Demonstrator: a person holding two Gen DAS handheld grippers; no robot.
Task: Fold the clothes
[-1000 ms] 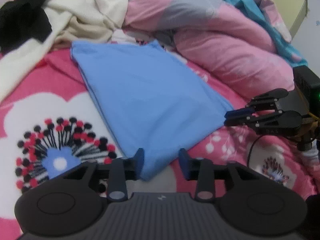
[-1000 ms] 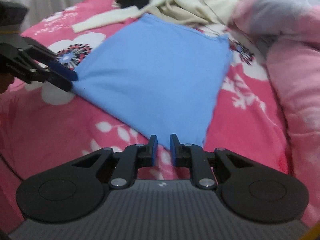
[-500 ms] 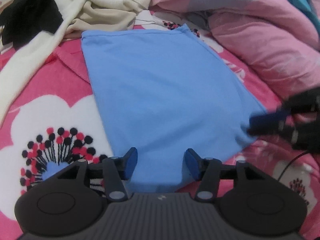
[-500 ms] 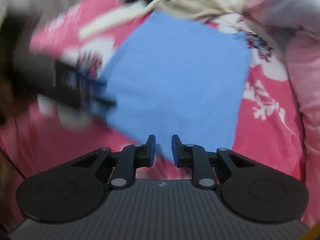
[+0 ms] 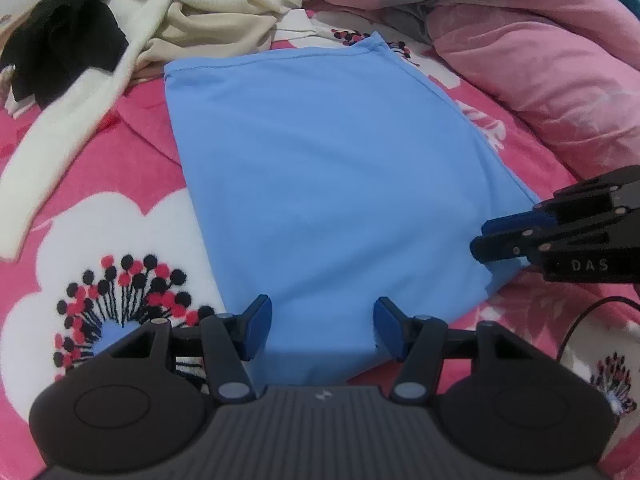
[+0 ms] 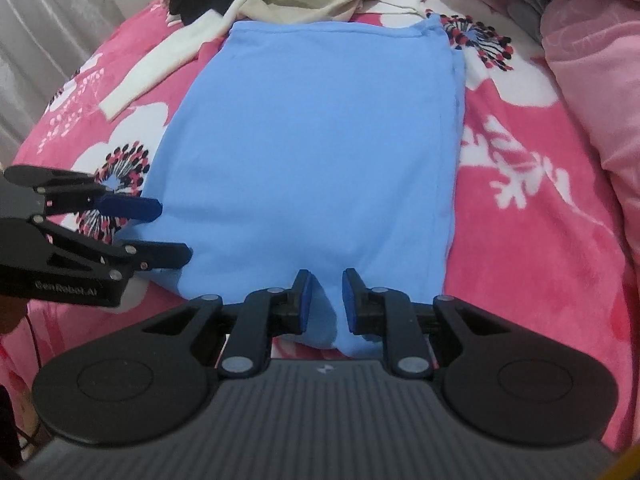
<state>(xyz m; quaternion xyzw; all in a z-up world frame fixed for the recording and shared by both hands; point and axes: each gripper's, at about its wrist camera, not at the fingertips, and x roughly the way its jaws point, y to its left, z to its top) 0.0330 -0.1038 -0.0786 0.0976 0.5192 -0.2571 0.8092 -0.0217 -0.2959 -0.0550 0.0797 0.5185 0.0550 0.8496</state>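
Seen from the left wrist, a blue garment (image 5: 320, 184) is laid flat on a pink flowered bedspread (image 5: 92, 216) — already narrowed into a long panel, its hemmed edge at the far end. The left gripper (image 5: 322, 326) is held over the garment's near edge with its jaws apart; cloth is seen between them, but nothing is pinched. The right gripper (image 5: 480, 242) is seen at the garment's near right corner, its fingers almost together; whether cloth is caught there cannot be told from this view. Beyond the garment's far edge a cream sweater (image 5: 208, 4) and a black garment (image 5: 60, 44) are heaped unfolded, and a pink duvet (image 5: 540, 52) is bunched to the garment's right.

From the right wrist, the blue garment (image 6: 320, 140) is shown running away from the camera, smooth and squared. The right gripper (image 6: 326, 302) is poised at the near edge, jaws only slightly parted, with a bulge of cloth lying between them yet not visibly clamped. The left gripper (image 6: 168, 232) is seen spread open at the garment's near left corner.

The side folds appear done — the end-to-end fold is judged still outstanding, as are the heaped clothes.
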